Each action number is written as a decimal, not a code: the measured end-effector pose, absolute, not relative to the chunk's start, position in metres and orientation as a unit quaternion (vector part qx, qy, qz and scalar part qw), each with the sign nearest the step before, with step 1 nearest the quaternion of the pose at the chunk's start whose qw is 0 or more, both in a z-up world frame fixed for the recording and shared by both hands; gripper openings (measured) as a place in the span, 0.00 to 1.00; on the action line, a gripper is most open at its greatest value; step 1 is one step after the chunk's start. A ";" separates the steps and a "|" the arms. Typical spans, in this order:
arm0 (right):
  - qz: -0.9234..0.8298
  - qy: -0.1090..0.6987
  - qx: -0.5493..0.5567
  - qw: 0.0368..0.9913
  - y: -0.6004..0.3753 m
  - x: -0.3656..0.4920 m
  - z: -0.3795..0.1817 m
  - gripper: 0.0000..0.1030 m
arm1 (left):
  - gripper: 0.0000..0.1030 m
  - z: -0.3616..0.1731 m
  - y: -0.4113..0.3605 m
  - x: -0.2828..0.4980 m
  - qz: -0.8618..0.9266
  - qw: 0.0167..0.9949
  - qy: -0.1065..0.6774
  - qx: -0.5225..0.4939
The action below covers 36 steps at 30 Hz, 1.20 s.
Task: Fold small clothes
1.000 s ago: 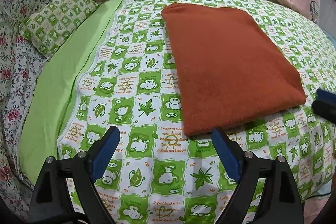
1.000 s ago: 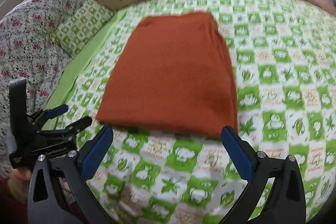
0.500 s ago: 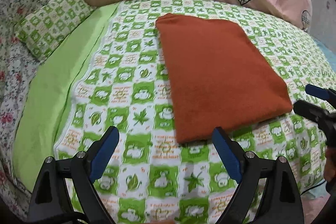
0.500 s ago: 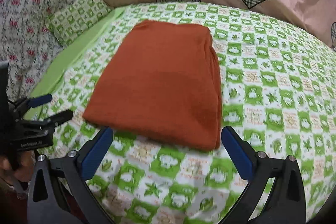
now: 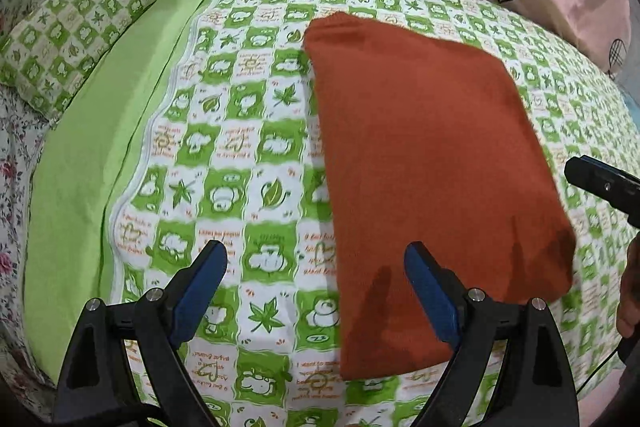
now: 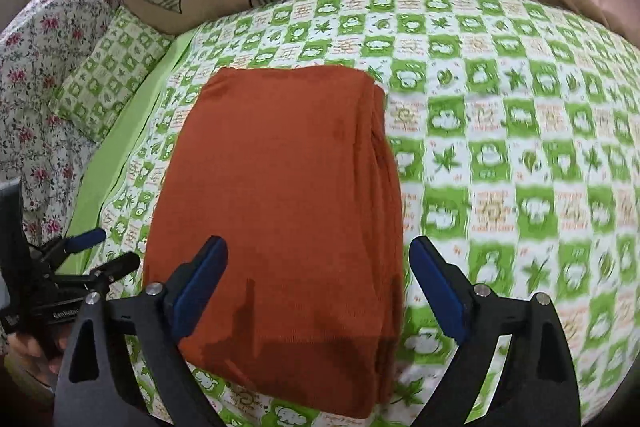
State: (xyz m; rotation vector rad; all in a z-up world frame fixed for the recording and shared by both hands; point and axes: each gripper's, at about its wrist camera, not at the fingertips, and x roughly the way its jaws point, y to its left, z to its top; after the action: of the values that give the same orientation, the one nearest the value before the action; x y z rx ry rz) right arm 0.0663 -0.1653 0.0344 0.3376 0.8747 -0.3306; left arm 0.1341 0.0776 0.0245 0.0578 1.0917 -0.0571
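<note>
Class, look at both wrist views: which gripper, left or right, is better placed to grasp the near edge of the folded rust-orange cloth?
Probably the right gripper: the folded rust-orange cloth lies centred between its closing jaws, while the left gripper sits over the green checked sheet beside it.

A rust-orange garment (image 6: pixel 280 195) lies folded into a flat, neat rectangle on the green-and-white checked bedspread, its layered edges stacked along the right side, its far end towards the pillows.

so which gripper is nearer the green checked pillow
Left. The left gripper works over the orange cloth's edge facing the green checked pillow; the right gripper hangs over the cloth's opposite edge.
</note>
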 end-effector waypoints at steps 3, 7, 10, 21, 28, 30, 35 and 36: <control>-0.149 0.427 0.164 0.877 -0.163 0.068 0.046 0.90 | 0.88 0.036 0.072 0.136 -0.031 0.850 0.525 0.037; -0.153 0.424 0.165 0.877 -0.162 0.059 0.052 0.90 | 0.88 0.040 0.068 0.134 -0.038 0.851 0.521 0.046; -0.146 0.413 0.145 0.887 -0.160 0.054 0.050 0.90 | 0.88 0.034 0.070 0.134 -0.030 0.861 0.506 0.045; -0.116 0.369 0.128 0.913 -0.133 0.034 0.046 0.90 | 0.88 0.023 0.075 0.094 -0.019 0.883 0.468 0.018; -0.111 0.342 0.106 0.927 -0.099 0.004 0.057 0.90 | 0.88 0.041 0.068 0.046 -0.027 0.894 0.447 0.023; -0.116 0.336 0.105 0.929 -0.095 -0.005 0.059 0.90 | 0.88 0.044 0.067 0.036 -0.026 0.898 0.439 0.030; -0.109 0.328 0.122 0.930 -0.094 -0.021 0.054 0.90 | 0.89 0.047 0.061 0.016 -0.028 0.902 0.430 0.044; -0.116 0.335 0.122 0.927 -0.093 -0.023 0.050 0.90 | 0.89 0.046 0.061 0.013 -0.027 0.902 0.429 0.046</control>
State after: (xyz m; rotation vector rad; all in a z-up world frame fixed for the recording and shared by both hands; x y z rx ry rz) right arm -0.0233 -0.0930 0.0505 0.2509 0.6876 -0.2377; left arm 0.0128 0.0607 0.0459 0.0951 0.8862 -0.0552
